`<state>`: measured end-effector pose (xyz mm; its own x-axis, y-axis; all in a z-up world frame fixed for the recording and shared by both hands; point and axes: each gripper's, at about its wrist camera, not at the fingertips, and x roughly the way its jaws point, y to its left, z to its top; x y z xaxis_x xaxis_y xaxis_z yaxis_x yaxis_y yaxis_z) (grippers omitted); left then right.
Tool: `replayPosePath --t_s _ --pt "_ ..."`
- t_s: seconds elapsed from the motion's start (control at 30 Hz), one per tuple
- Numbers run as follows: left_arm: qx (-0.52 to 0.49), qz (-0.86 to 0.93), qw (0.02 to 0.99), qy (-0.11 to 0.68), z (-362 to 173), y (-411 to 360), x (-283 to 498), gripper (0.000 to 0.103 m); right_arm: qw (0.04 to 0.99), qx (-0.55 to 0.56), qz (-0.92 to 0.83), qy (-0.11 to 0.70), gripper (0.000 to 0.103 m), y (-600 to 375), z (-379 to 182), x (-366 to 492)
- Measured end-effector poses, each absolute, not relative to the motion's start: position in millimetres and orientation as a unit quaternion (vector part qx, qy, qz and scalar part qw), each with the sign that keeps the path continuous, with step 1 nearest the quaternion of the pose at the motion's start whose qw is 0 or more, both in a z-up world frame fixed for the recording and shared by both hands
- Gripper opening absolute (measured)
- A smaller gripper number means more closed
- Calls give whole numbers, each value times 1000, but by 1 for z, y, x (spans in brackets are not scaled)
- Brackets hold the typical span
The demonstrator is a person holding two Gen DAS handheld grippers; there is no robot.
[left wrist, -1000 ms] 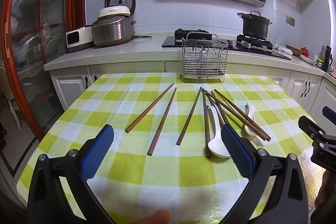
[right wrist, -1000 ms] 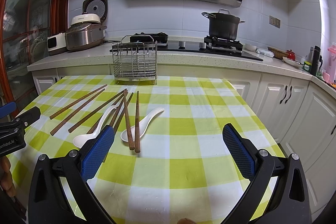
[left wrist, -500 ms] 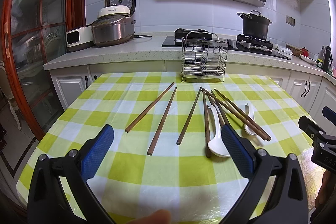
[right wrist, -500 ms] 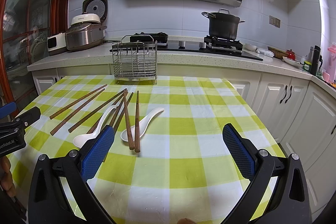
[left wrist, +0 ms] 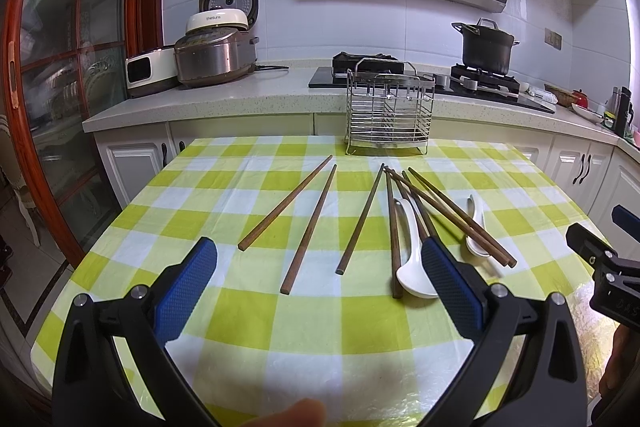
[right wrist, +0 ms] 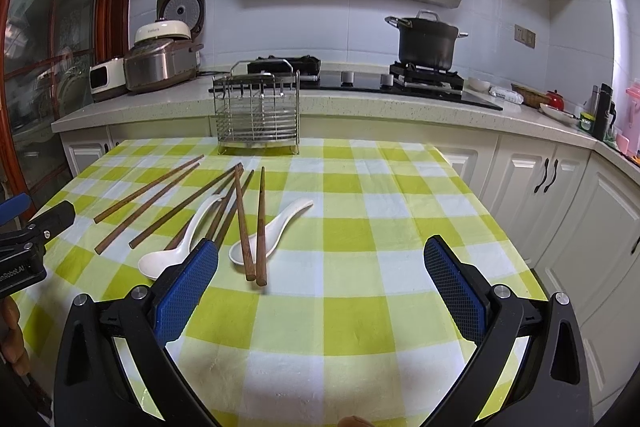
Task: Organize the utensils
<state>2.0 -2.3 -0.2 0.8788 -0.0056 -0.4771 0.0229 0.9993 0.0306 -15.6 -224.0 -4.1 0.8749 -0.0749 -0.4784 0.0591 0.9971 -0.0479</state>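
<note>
Several brown wooden chopsticks (left wrist: 308,227) (right wrist: 260,223) lie spread on the green-and-white checked table. Two white spoons lie among them: one (left wrist: 412,259) (right wrist: 176,247) partly under chopsticks, the other (left wrist: 476,227) (right wrist: 276,227) crossed by two chopsticks. An empty wire utensil rack (left wrist: 390,113) (right wrist: 258,113) stands at the table's far edge. My left gripper (left wrist: 320,259) is open and empty above the near table, short of the chopsticks. My right gripper (right wrist: 320,259) is open and empty, to the right of the utensils.
The tablecloth (right wrist: 360,307) covers the whole table. Behind it runs a counter with rice cookers (left wrist: 212,47), a stove and a black pot (right wrist: 426,43). White cabinets (right wrist: 560,195) stand to the right of the table.
</note>
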Motion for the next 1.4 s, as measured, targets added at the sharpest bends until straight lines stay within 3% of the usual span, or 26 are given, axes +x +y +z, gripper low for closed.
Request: replayPosePath --t_s 0.33,0.77,0.9,1.13,1.4 --pt "-1 -50 966 254 0 9 13 99 947 -4 -22 321 97 -229 -9 23" --pt "11 -69 943 326 -3 32 86 99 928 -29 4 371 96 -215 -8 88" --pt "14 -76 931 356 -8 42 123 85 921 -21 11 389 96 -216 -9 118" --pt "50 -93 910 400 -21 42 182 73 895 -33 19 445 92 -211 -22 168" --pt "69 -119 888 439 -38 40 226 50 867 -27 54 495 72 -200 -40 203"
